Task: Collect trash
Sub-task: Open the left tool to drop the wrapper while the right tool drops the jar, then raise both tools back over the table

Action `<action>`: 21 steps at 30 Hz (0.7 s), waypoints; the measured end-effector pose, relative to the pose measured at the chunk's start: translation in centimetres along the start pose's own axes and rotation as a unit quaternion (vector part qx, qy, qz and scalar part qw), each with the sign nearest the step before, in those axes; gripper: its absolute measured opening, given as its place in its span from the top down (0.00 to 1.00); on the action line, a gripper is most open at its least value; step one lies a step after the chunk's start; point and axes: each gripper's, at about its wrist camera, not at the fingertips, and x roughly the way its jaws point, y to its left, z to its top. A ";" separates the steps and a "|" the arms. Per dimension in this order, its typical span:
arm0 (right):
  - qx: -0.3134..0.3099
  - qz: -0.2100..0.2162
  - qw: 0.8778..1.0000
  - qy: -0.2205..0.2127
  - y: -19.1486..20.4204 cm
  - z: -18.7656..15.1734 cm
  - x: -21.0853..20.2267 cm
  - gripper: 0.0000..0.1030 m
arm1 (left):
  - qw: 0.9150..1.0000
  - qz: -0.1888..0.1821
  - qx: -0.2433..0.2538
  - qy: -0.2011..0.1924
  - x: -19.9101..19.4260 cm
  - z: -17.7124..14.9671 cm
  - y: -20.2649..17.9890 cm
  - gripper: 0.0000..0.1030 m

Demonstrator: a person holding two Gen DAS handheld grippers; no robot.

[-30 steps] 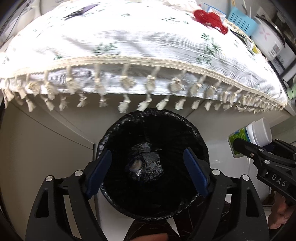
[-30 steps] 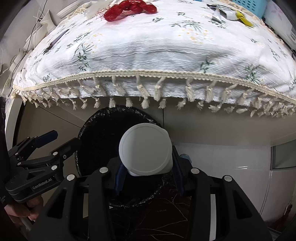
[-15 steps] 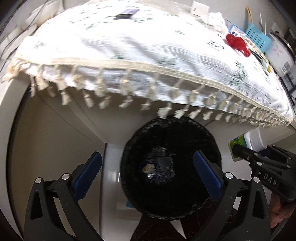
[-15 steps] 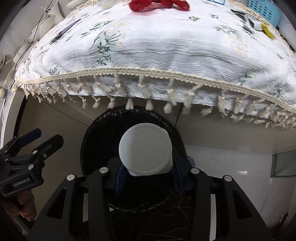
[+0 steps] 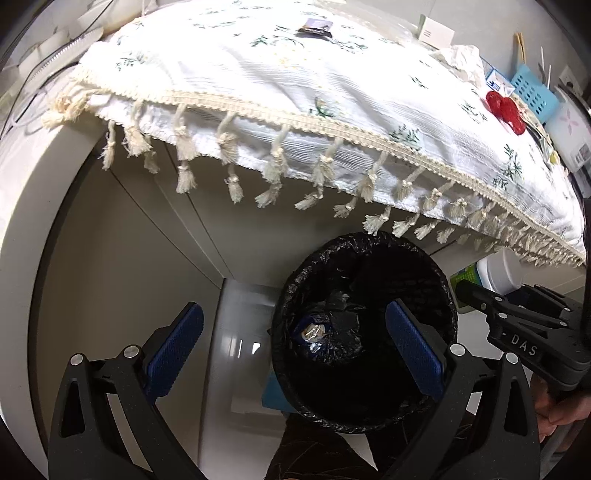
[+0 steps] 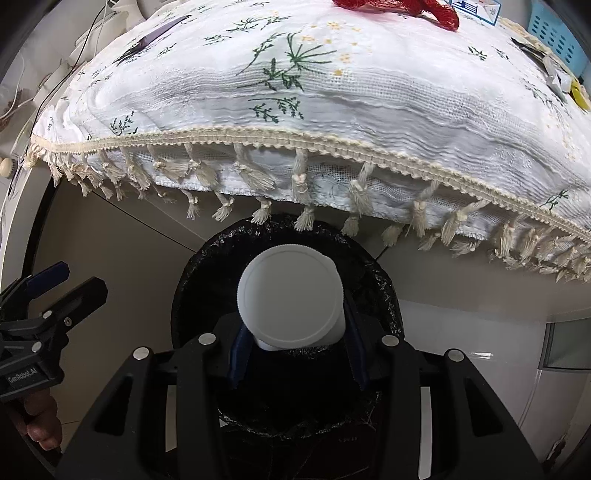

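A round bin lined with a black bag [image 5: 364,326] stands on the floor under the table edge, with a shiny wrapper [image 5: 312,332] at its bottom. My left gripper [image 5: 295,347] is open and empty, above the bin's left rim. My right gripper [image 6: 293,339] is shut on a white-capped bottle [image 6: 290,297] with a green label, held over the bin [image 6: 207,273]. The bottle also shows in the left wrist view [image 5: 498,271] at the bin's right. A red net [image 5: 506,110] and a crumpled tissue [image 5: 461,61] lie on the table.
A white floral tablecloth with tassels [image 5: 295,92] overhangs the bin. A blue basket [image 5: 532,90], a small box [image 5: 436,31] and a dark packet [image 5: 316,26] sit on the table. A cabinet front [image 5: 110,258] stands left of the bin.
My left gripper has drawn back and to the left, off the bin's centre. My right gripper has moved with the bottle over the bin's mouth.
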 end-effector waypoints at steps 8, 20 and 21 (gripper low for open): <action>0.006 -0.011 1.000 -0.016 -0.2 0.9 -1.4 0.36 | 1.000 0.008 -0.004 0.003 0.1 0.5 0.0 0.06; 0.021 -0.042 0.997 -0.060 -2.2 2.0 -7.5 0.09 | 0.999 0.007 0.034 -0.009 -2.5 1.4 -3.5 0.06; 0.023 -0.042 0.997 -0.064 -2.7 2.0 -8.5 0.08 | 0.999 0.008 0.038 -0.011 -3.0 1.5 -3.9 0.06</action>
